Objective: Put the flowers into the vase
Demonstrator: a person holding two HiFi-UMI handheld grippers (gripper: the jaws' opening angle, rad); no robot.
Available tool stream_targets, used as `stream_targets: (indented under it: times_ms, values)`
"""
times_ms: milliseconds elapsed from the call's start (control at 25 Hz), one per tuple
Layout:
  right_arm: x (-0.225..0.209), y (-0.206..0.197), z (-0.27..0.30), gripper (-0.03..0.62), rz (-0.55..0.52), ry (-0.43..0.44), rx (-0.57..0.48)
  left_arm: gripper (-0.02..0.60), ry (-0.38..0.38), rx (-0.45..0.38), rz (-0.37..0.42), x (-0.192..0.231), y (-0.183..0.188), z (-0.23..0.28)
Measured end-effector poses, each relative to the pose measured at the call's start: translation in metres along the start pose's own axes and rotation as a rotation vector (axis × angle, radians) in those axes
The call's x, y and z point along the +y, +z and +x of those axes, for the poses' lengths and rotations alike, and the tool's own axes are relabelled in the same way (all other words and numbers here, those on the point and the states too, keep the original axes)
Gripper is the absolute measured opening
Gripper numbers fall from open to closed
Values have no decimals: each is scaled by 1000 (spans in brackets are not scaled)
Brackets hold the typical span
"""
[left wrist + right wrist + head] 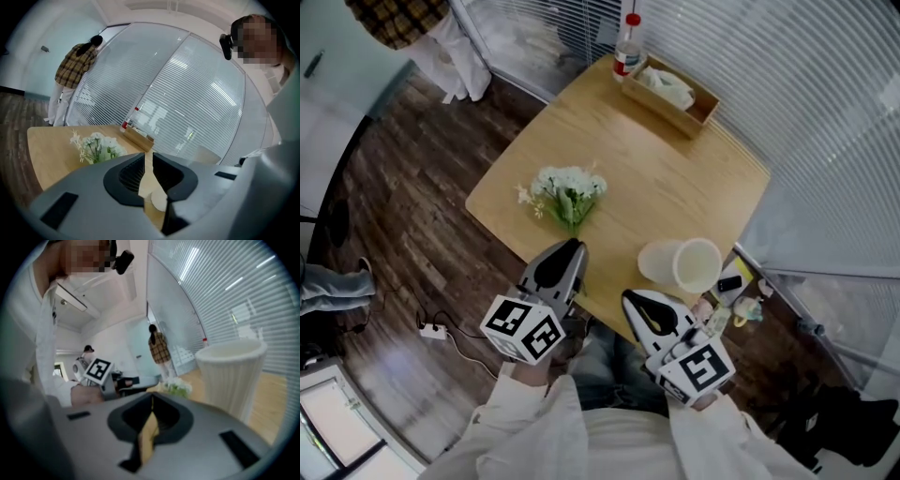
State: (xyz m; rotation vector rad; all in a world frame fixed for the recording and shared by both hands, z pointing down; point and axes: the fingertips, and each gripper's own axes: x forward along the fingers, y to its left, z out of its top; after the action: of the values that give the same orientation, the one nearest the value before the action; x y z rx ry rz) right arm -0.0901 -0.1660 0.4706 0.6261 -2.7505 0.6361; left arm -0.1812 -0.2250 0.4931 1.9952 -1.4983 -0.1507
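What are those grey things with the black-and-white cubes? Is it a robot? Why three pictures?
No robot: a person holds a grabbing tool in each hand; the cubes belong to them. One picture comes from a camera on the person's head, looking down. The other two come from cameras on the tools. On the wooden table lie white flowers; a white vase stands nearby, a box and bottle farther off. The left tool is slightly open, the right tool looks shut. Both are empty.
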Motion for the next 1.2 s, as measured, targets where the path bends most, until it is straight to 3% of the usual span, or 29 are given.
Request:
stream_targets:
  times_ms: [280, 520, 880, 1200]
  values:
    - [8, -10, 11, 12, 22, 32, 25, 110, 50, -4, -49, 36, 0, 8]
    - [3, -22, 15, 13, 58, 24, 49, 113, 158, 1, -153, 74, -8, 11]
    - [-1, -27, 17, 12, 98, 7, 55, 205, 205, 68, -226, 99, -34, 29]
    - [-3, -31, 20, 12, 118, 0, 57, 210, 194, 142, -269, 117, -51, 48]
